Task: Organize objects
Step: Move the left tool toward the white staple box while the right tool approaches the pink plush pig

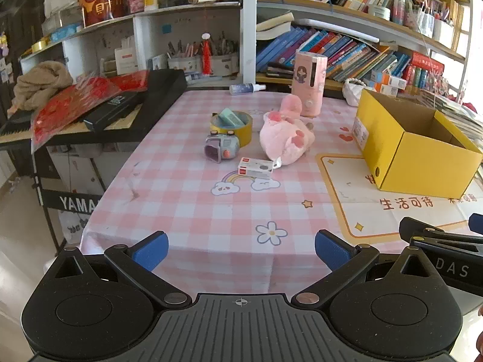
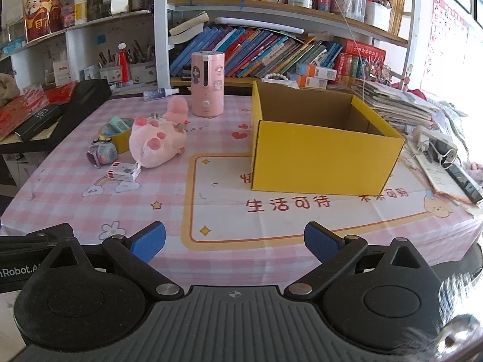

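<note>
An open yellow cardboard box (image 2: 320, 160) (image 1: 419, 160) stands on the right of the pink checked tablecloth, and its inside looks empty. Left of it lie a pink plush toy (image 2: 157, 143) (image 1: 285, 140), a grey toy camera (image 2: 101, 154) (image 1: 222, 149), a small white and red box (image 2: 122, 172) (image 1: 256, 168) and a yellow tape roll (image 1: 238, 125) (image 2: 120, 137) with a teal item in it. A tall pink canister (image 2: 207, 84) (image 1: 309, 83) stands behind them. My left gripper (image 1: 241, 250) and right gripper (image 2: 235, 241) are both open over the table's near edge, holding nothing.
Bookshelves line the back wall. A black keyboard case (image 1: 120, 105) with red packets sits to the left of the table. A spray bottle (image 1: 246, 88) lies at the table's far edge. Stacked papers and a power strip (image 2: 434, 144) crowd the right side.
</note>
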{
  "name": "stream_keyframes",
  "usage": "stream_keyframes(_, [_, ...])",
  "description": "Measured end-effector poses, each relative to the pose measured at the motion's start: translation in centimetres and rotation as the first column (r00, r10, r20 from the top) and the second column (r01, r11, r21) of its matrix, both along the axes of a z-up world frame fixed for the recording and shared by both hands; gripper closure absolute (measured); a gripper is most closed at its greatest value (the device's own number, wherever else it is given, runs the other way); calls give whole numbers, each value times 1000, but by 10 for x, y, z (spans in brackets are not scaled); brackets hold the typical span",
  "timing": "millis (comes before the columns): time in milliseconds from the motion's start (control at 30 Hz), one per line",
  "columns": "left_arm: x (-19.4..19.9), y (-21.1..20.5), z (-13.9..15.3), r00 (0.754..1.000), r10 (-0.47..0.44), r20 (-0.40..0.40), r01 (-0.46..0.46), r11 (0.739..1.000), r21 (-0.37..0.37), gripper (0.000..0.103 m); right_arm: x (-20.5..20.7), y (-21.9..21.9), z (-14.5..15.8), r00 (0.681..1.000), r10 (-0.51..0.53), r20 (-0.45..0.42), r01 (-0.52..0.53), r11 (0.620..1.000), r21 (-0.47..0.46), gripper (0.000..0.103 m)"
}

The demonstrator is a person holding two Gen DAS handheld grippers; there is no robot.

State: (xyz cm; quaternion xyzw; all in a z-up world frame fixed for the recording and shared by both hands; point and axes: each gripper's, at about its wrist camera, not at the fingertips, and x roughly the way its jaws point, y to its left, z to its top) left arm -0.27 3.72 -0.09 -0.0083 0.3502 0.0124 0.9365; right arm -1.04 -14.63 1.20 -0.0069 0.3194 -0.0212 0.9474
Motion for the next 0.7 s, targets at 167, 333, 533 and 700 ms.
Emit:
stream_keyframes(167, [-1, 9, 1, 1000, 21, 6, -21, 1000, -8, 0, 0, 9, 1, 1000, 19, 3, -19, 1000, -7, 3])
stream_keyframes(333, [0, 18, 2, 999, 53, 15, -52, 999, -12, 0, 4, 17, 1, 999, 46, -6, -46, 999, -9, 3])
stream_keyframes(533, [3, 24, -3, 997, 77, 17, -78, 997, 5, 0, 13, 22, -1, 997, 68, -21, -68, 998, 1, 3])
stream_keyframes(700, [12, 29, -8, 995, 95, 6, -95, 995, 12, 0, 27, 26, -5, 995, 91, -40, -91, 996, 20, 3])
